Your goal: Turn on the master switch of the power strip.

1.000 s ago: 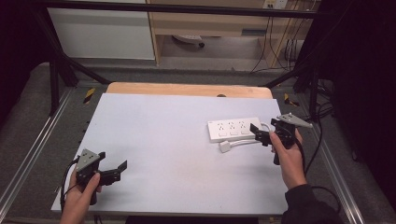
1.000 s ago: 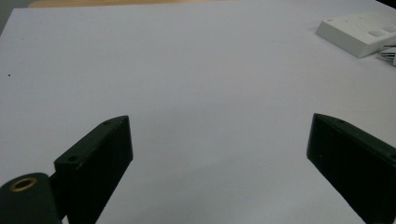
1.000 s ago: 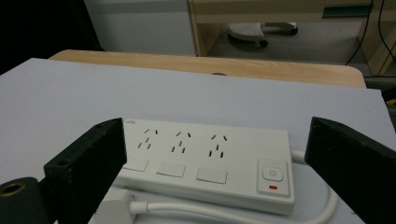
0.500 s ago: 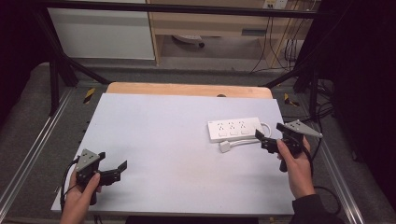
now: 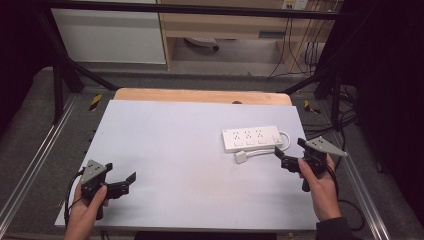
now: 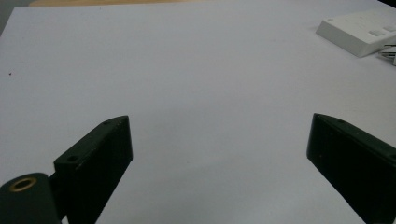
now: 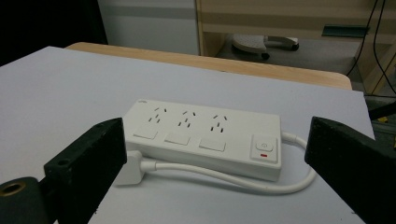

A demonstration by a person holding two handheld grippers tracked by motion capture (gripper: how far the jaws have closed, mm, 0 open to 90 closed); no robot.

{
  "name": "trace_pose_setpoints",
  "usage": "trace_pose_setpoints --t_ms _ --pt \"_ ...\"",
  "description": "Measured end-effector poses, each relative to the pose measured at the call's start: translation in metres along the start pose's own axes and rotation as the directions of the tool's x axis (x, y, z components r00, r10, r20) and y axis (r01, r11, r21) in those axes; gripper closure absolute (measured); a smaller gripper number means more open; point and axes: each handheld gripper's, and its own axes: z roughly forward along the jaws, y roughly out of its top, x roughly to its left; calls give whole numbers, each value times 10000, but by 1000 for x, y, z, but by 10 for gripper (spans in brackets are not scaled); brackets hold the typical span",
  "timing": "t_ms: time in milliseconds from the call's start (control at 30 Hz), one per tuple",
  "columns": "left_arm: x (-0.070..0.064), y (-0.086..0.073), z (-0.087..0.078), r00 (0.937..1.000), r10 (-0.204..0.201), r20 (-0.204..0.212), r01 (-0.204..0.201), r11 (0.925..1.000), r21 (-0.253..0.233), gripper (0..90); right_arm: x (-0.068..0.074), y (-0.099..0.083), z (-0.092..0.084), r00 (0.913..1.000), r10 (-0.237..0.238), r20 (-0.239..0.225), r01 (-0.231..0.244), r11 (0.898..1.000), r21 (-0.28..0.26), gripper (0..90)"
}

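High view showed the white power strip lying flat on the right half of the counter, toward the far side, with its cord looping off its right end and curling back along the near side to a white plug that lay just beside the strip. The loop of cord came close to the counter's right edge. The right claw hung near that same edge, just short of the strip's right end and apart from it, jaws spread wide and holding nothing. Right gripper view looked at the strip from the near side, its three sockets and red-marked switch facing up, the plug near the left jaw.

The left claw sat by the near left corner of the counter, well apart from the strip, jaws also wide and empty. Between the two claws the white surface lay bare, a broad stretch from the near edge to the wooden strip along the far edge.
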Motion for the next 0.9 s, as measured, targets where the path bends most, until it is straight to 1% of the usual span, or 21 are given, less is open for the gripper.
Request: trace_pose_setpoints --t_ms 300,567,600,767,900 --pt "0 0 0 10000 14 11 -14 10000 -28 69 3 -10 -8 9998 -170 -47 170 9998 79 58" --pt "0 0 0 10000 19 21 -19 10000 -15 68 2 -19 -16 9999 -117 -26 118 9999 100 55" --pt "0 0 0 10000 32 12 -32 10000 -15 68 2 -20 -18 10000 -40 -47 41 9999 104 55" --pt "0 0 0 10000 39 36 -39 10000 -9 67 0 -27 -21 9999 -94 36 94 9998 180 55" --pt "-1 0 0 10000 34 56 -34 10000 12 65 -1 -33 -23 10000 -33 90 31 9997 249 53"
